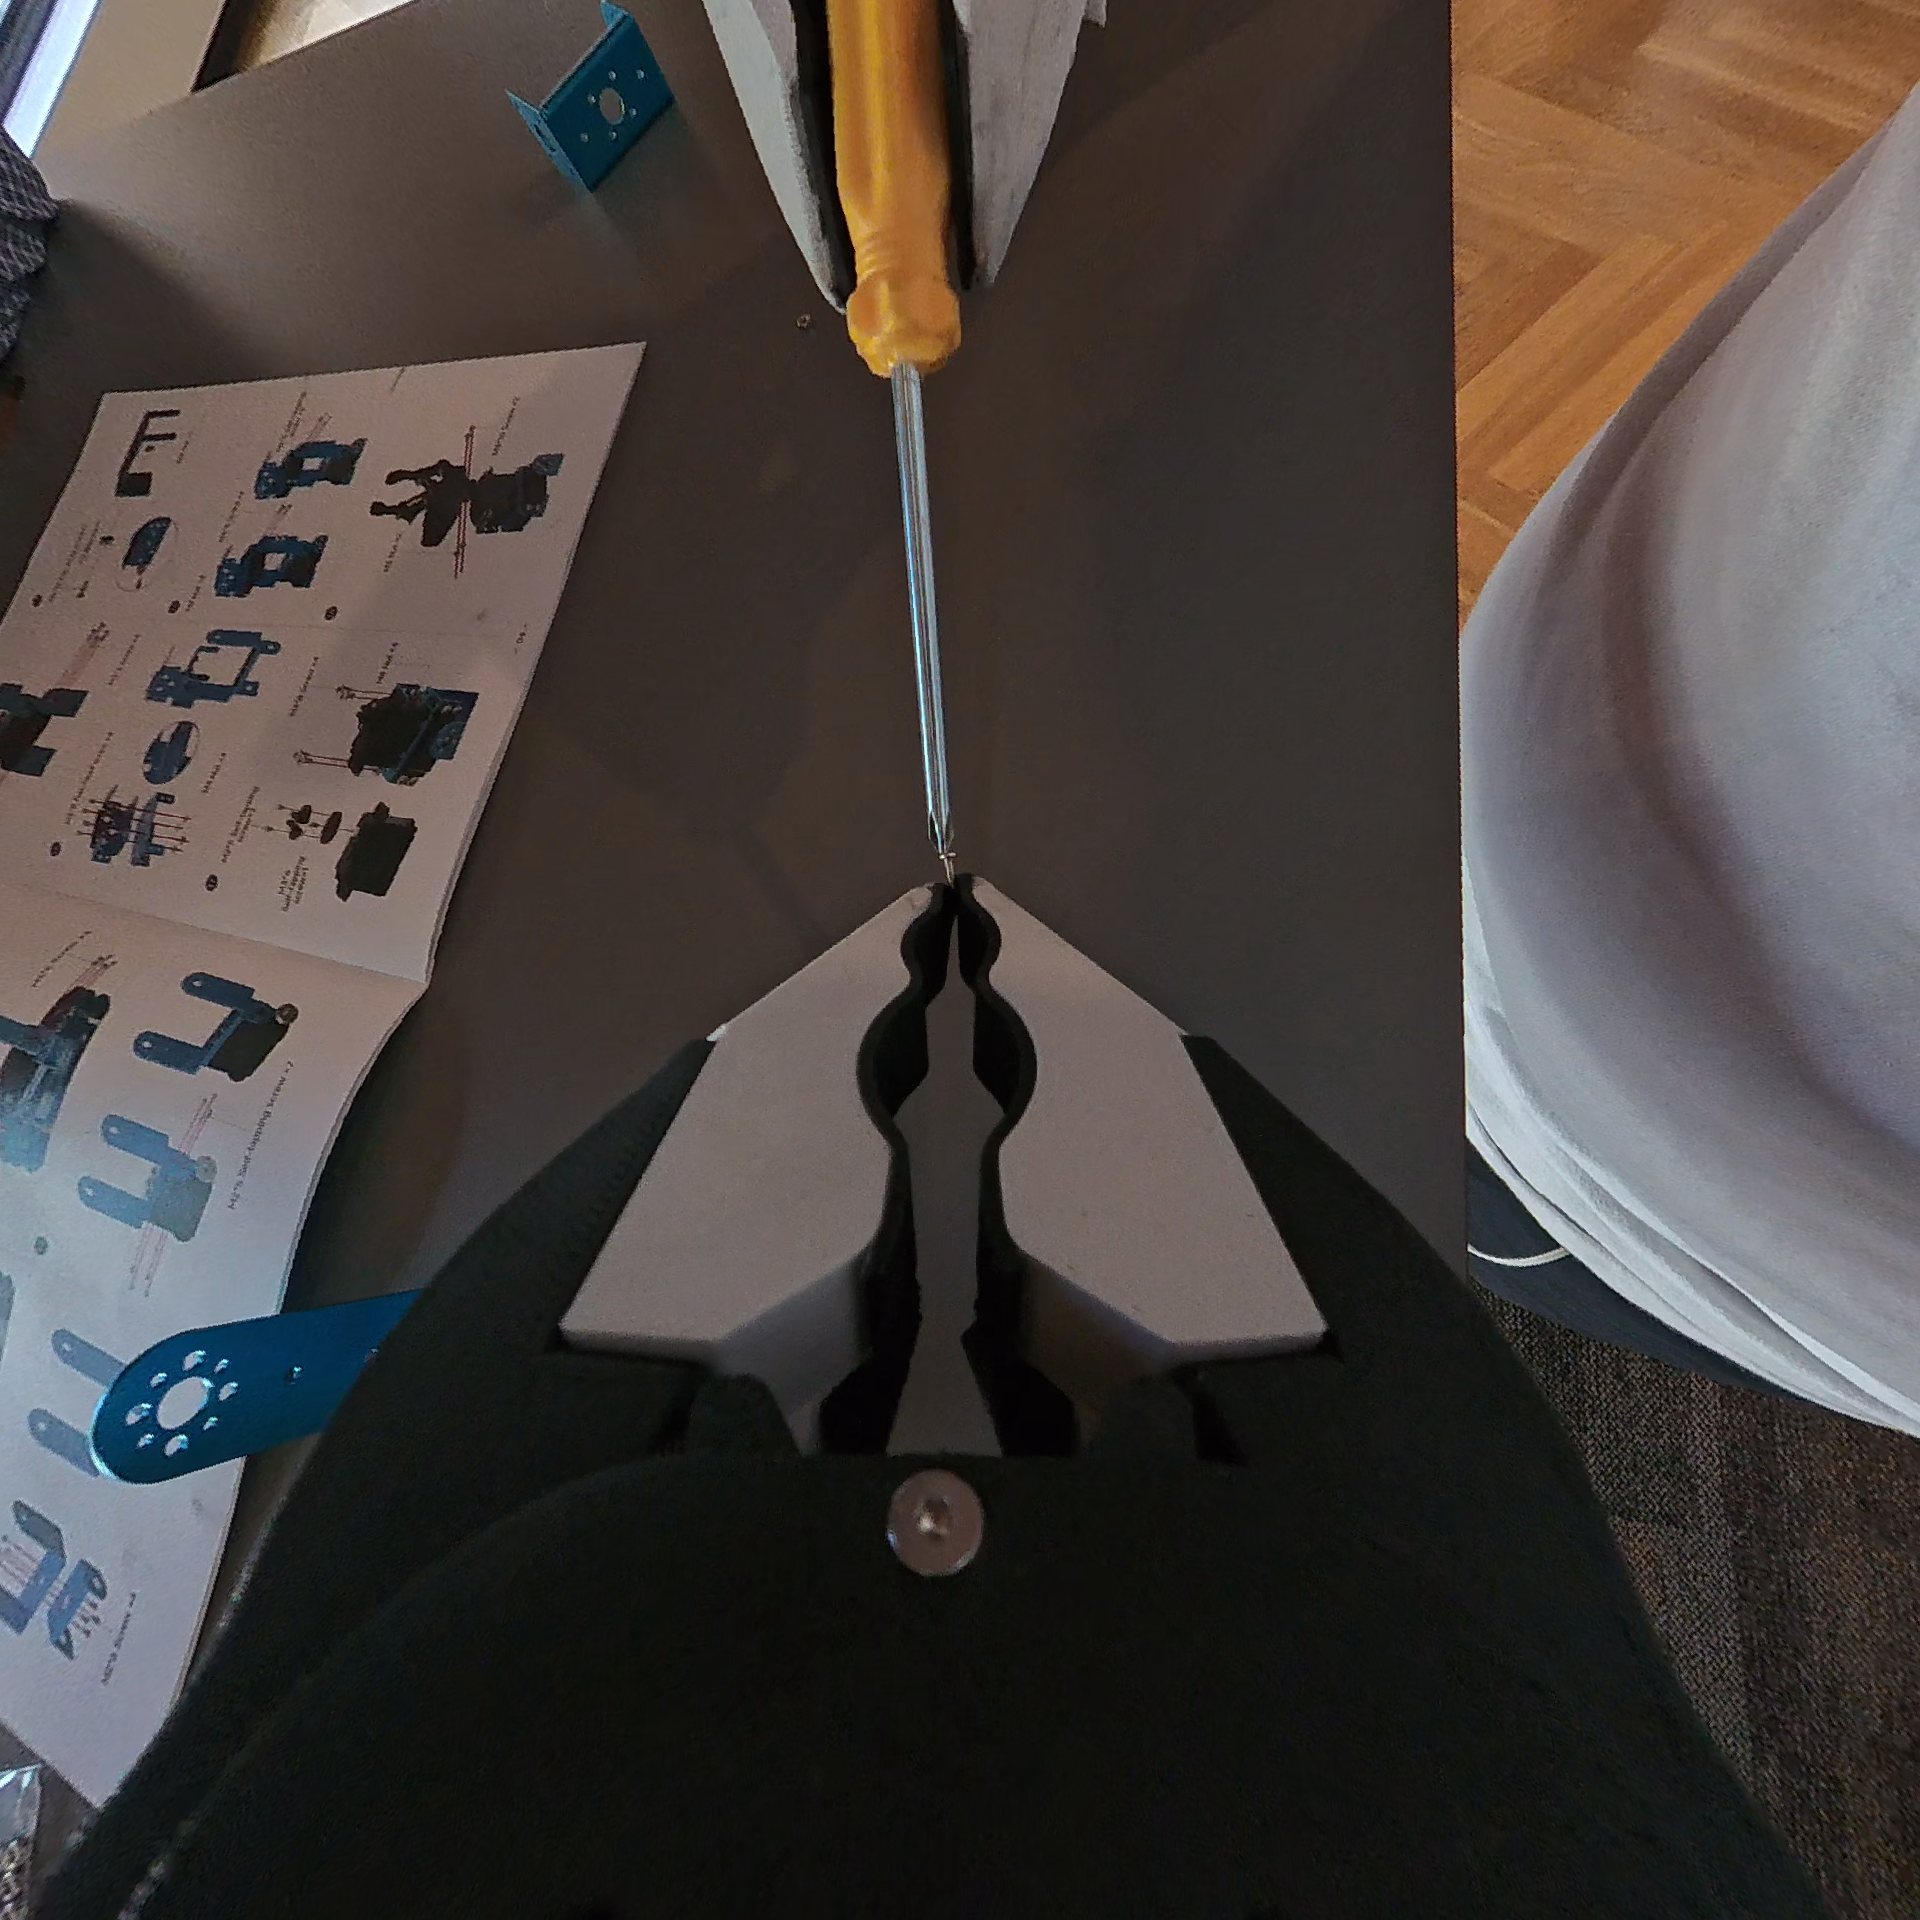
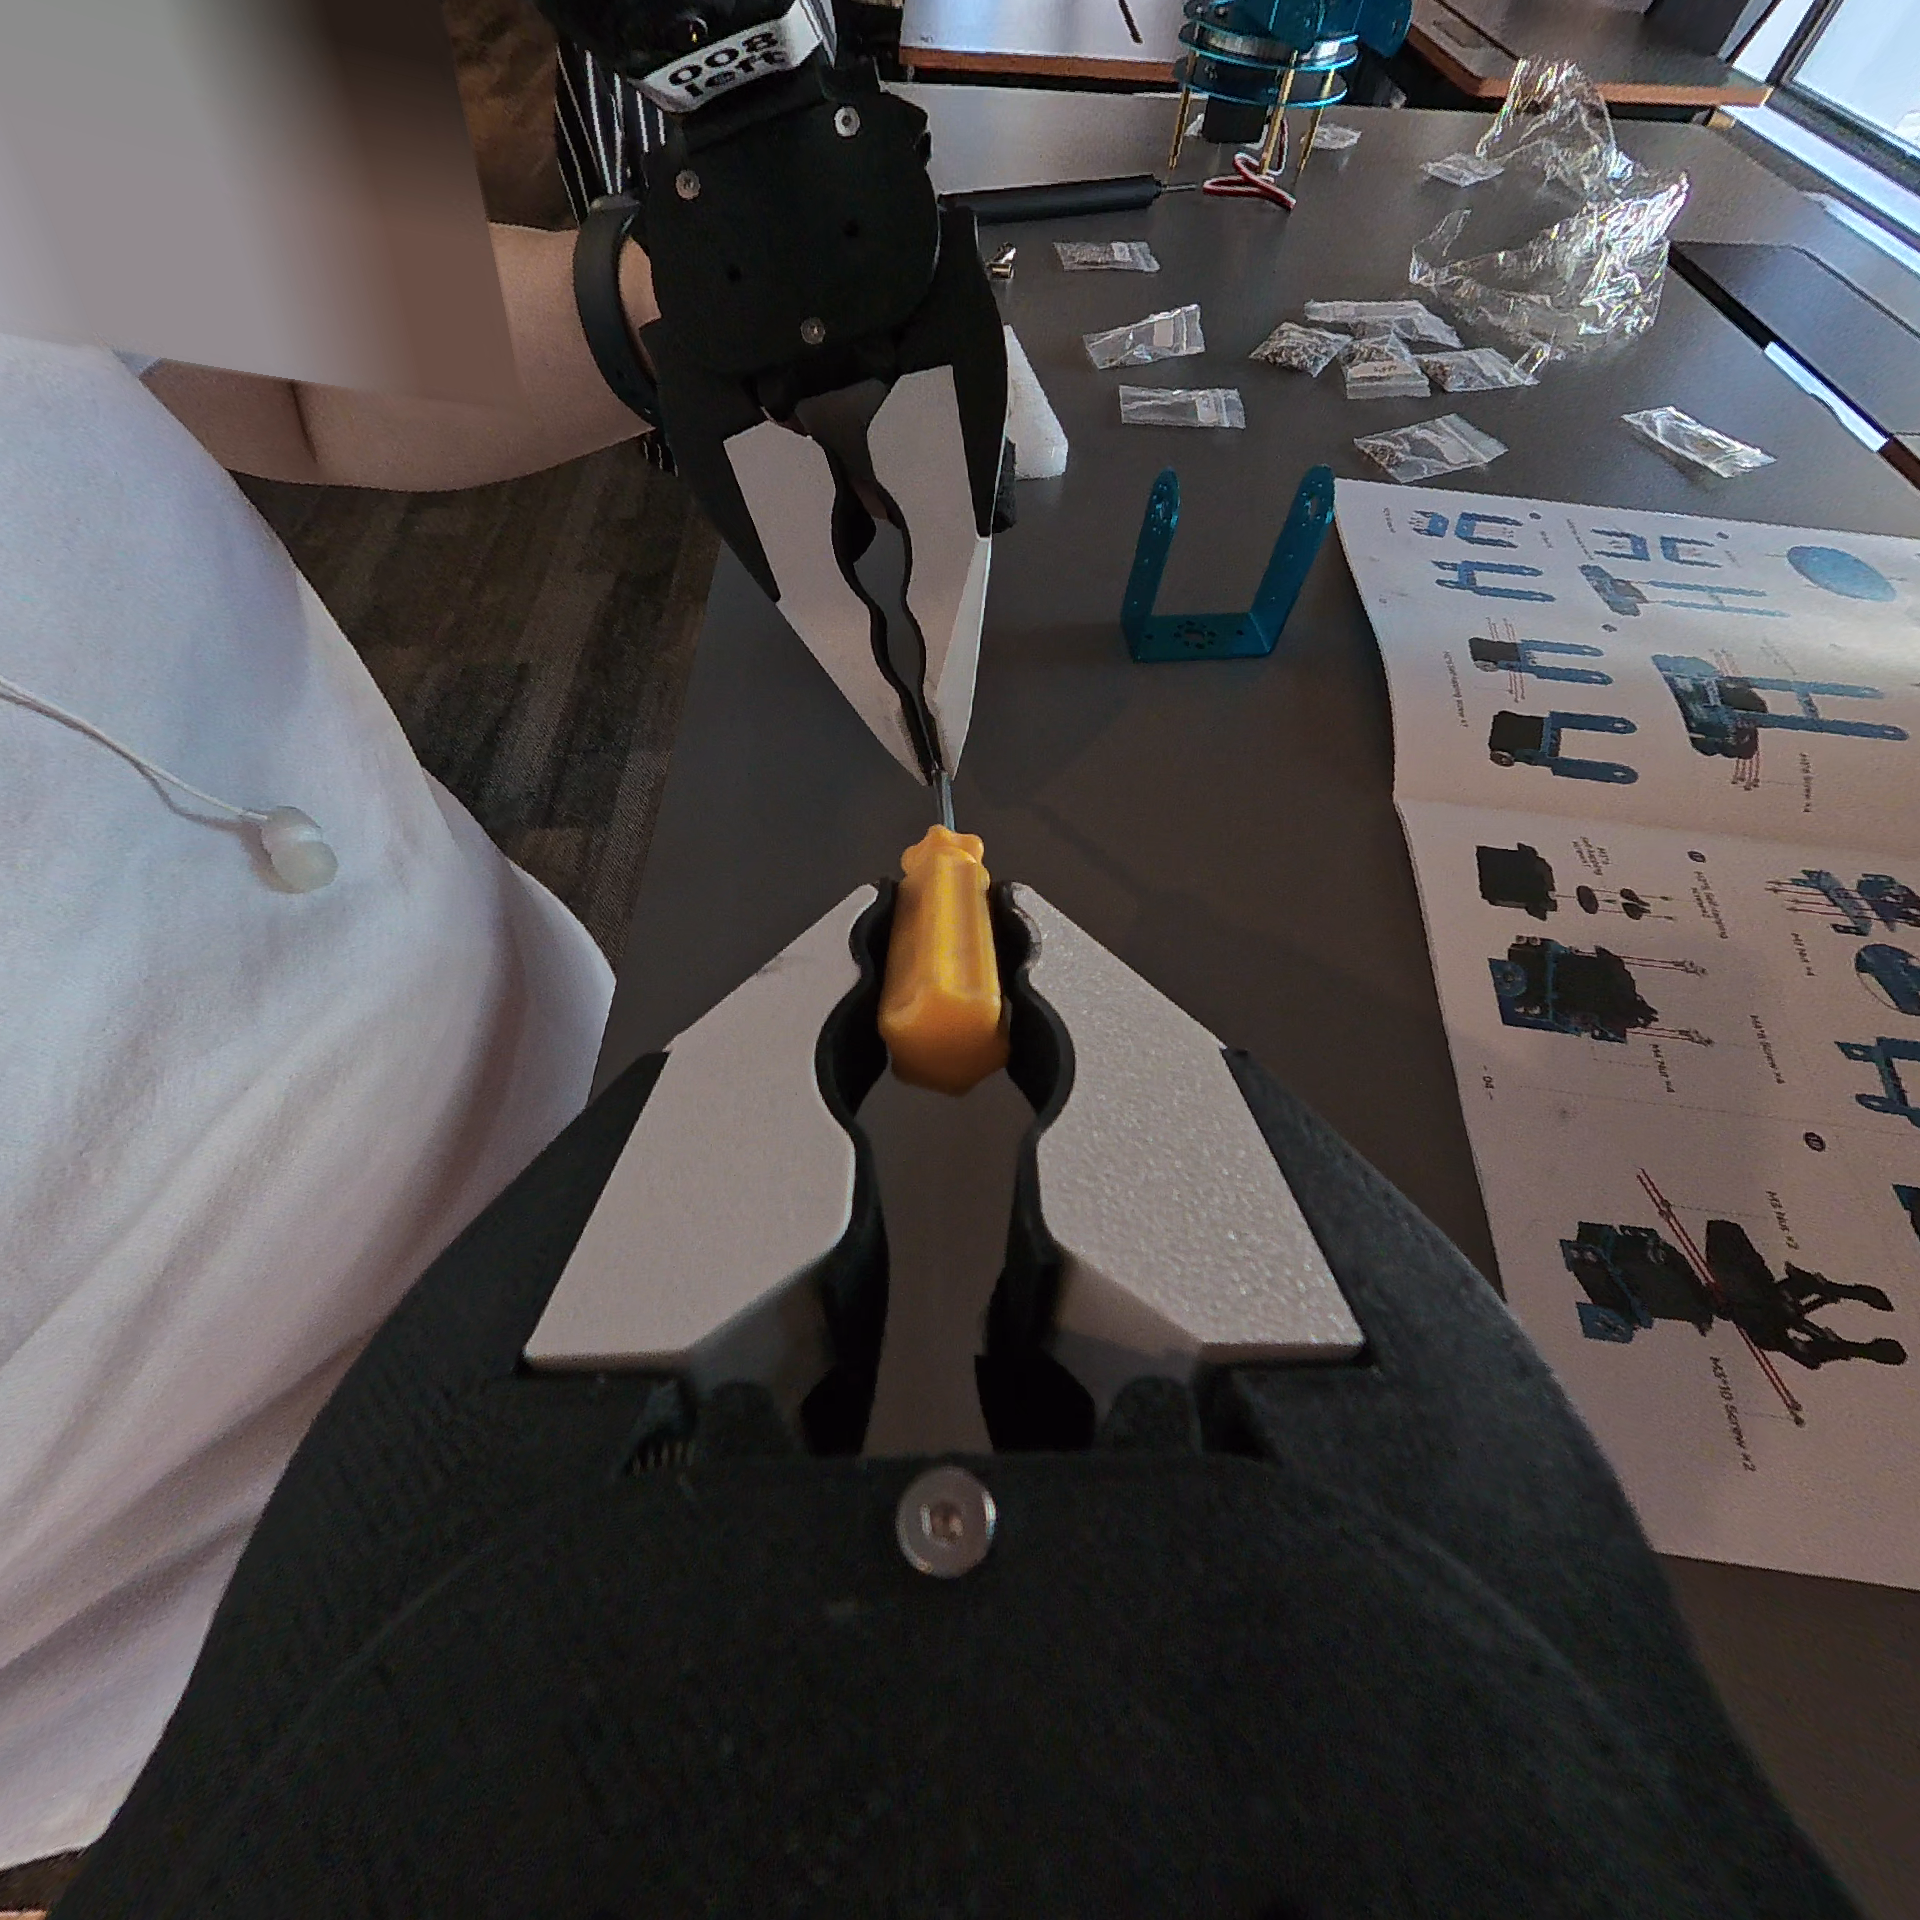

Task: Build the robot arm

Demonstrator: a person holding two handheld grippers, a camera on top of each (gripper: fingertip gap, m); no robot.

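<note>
My right gripper (image 2: pixel 940 896) is shut on the orange handle of a small screwdriver (image 2: pixel 943 987). It also shows at the top of the left wrist view (image 1: pixel 906 286), where the screwdriver's steel shaft (image 1: pixel 921 603) points straight at my left gripper (image 1: pixel 948 889). My left gripper is shut, and a tiny metal screw (image 1: pixel 948 860) sticks out of its tips. The screwdriver's tip touches that screw. In the right wrist view the left gripper (image 2: pixel 933 771) faces me, tips down at the shaft end. Both are held above a dark grey table (image 1: pixel 1195 623).
An open instruction sheet (image 2: pixel 1662 935) lies on the table, also in the left wrist view (image 1: pixel 312 623). A blue U-bracket (image 2: pixel 1226 582), small parts bags (image 2: pixel 1351 353), crumpled plastic (image 2: pixel 1548 239) and a blue assembly (image 2: pixel 1268 62) lie beyond. A person in white (image 2: pixel 208 935) stands at the table edge. About 9 cm separates my left fingertips from my right.
</note>
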